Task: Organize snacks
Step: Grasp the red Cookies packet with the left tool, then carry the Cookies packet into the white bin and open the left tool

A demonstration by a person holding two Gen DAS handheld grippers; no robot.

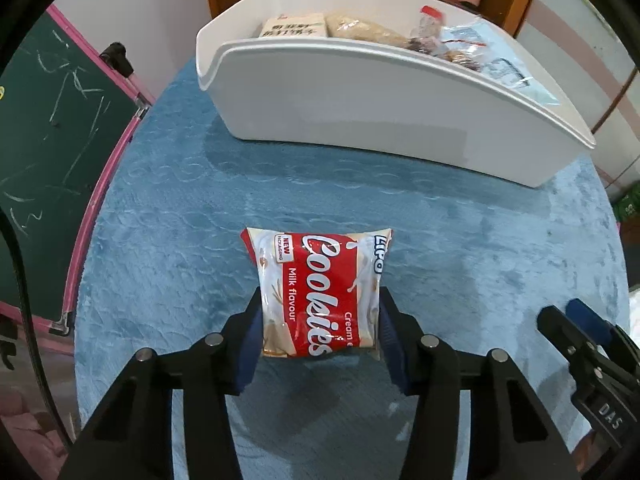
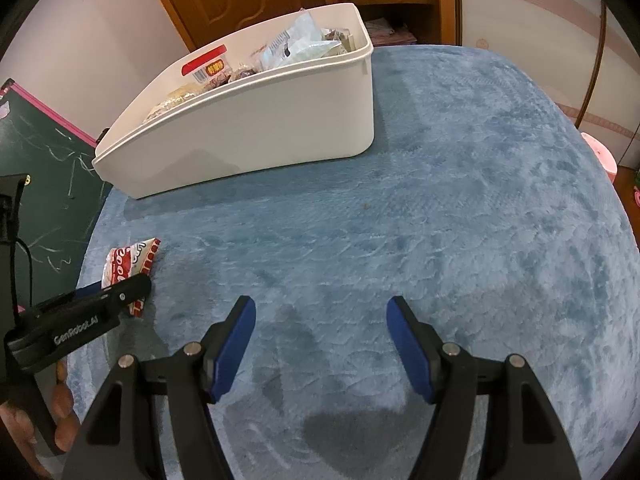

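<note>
The cookie packet (image 1: 320, 296) sits between the blue pads (image 1: 250, 344) of the left tongs (image 1: 320, 312), which clamp it at its near half; it lies on the blue cloth (image 1: 160, 240), well short of the bin (image 1: 380, 112). Hold the squeeze light, since the wrapper dents easily. Lift clear of the cloth, raise it above the bin's near wall, then release inside. The right tongs (image 2: 320, 312) stand open and empty over bare cloth. The white bin already holds several snack packs, including a red-capped jar (image 1: 430, 24) and clear wrapped packets.

Snacks (image 1: 360, 28) in bin (image 1: 360, 112) behind cookie pack (image 1: 320, 292)
</note>
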